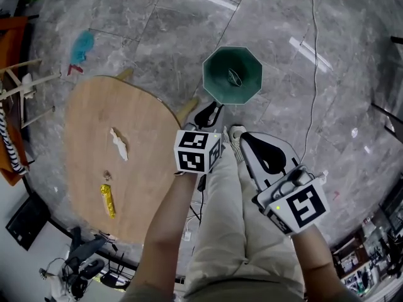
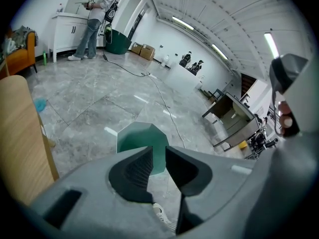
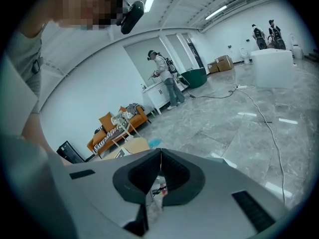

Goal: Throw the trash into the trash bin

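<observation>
The green octagonal trash bin (image 1: 217, 74) stands on the grey floor just beyond the round wooden table (image 1: 88, 121), with a pale scrap lying inside it. A white crumpled scrap (image 1: 118, 143) and a yellow wrapper (image 1: 108, 200) lie on the table. My left gripper (image 1: 211, 111) hovers near the bin's near rim, open, with nothing between its pads. Through its gap (image 2: 159, 151) the bin (image 2: 137, 138) shows. My right gripper (image 1: 244, 138) hangs beside it over the person's legs. Its tips (image 3: 160, 153) meet, shut, and nothing shows clearly pinched between them.
A white shoe (image 1: 236, 134) rests on the floor below the grippers. A cable (image 1: 313, 55) runs across the tiles right of the bin. A blue item (image 1: 82, 46) lies beyond the table. An orange sofa (image 3: 112, 128) stands against the wall, and a person (image 2: 92, 19) stands far off at a counter.
</observation>
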Motion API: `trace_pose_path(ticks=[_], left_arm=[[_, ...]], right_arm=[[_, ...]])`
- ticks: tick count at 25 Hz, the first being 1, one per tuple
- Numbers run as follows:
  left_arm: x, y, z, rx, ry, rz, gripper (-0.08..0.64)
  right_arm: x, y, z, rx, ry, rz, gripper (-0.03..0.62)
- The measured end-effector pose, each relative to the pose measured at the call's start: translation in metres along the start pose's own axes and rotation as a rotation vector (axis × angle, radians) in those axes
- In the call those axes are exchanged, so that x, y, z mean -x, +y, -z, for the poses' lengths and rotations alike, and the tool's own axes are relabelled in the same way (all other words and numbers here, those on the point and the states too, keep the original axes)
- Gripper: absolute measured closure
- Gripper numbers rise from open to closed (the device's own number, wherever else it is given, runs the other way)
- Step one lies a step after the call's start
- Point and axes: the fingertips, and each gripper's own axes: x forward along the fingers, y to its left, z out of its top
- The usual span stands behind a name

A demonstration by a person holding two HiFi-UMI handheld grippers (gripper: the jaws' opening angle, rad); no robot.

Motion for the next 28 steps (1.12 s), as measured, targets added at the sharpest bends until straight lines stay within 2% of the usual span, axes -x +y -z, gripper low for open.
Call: trace_pose_path(ticks=[5,19,28], left_arm=[[0.014,-0.009,-0.008,-0.005,-0.017,-0.004,0.48],[0.045,-0.043,-0.02,0.009,-0.069,-0.008,0.548],[0.067,-0.057,-0.023,0.018,-0.114,-0.034,0.549]], right_arm=[[0.007,0.011,-0.014,0.006,-0.037,-0.02,0.583],[0.032,0.029,-0.02,0.052,-0.015,-0.049,0.583],[0.043,0.041,-0.015,0.081,-0.005,-0.074,0.583]])
